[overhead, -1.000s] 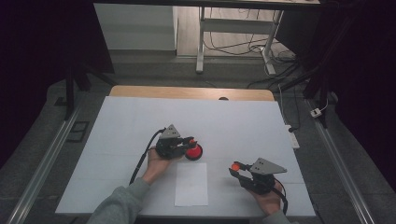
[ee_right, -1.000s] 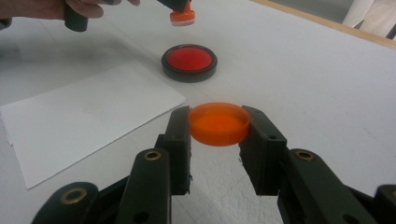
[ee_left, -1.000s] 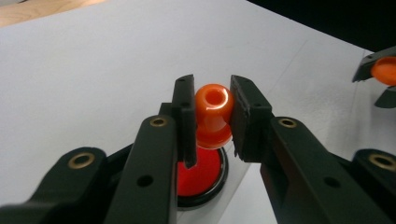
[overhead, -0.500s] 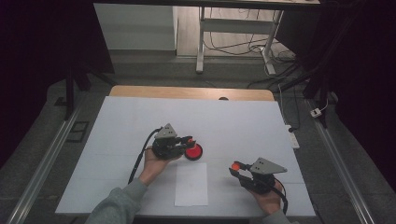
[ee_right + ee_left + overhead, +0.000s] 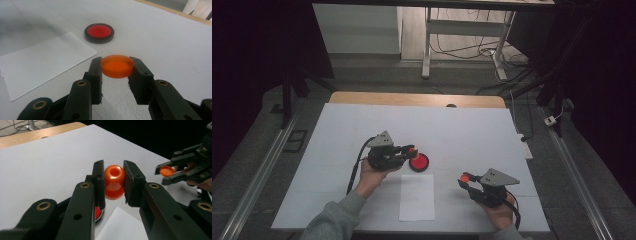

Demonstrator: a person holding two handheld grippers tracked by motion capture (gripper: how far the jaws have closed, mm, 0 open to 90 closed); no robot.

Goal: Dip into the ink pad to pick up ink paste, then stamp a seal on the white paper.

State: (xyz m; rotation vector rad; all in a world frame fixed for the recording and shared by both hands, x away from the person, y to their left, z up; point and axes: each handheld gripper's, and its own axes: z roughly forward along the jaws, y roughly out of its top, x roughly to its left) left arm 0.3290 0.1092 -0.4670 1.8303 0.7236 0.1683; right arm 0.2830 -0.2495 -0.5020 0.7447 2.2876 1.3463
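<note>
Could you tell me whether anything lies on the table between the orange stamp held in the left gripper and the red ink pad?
Nothing visible does. The left gripper holds the orange stamp just beside the red ink pad, with only bare white table between them. The sheet of paper lies nearer the person, and the right gripper holds its orange cap off to the side.

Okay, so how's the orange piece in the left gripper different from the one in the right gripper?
The left gripper clamps a rounded orange knob with a hole on top and a flared base. The right gripper clamps a flat, shallow orange cap, wide and low. The knob stands taller; the cap sits disc-like. Both are glossy orange plastic, held between shut jaws above the table.
</note>
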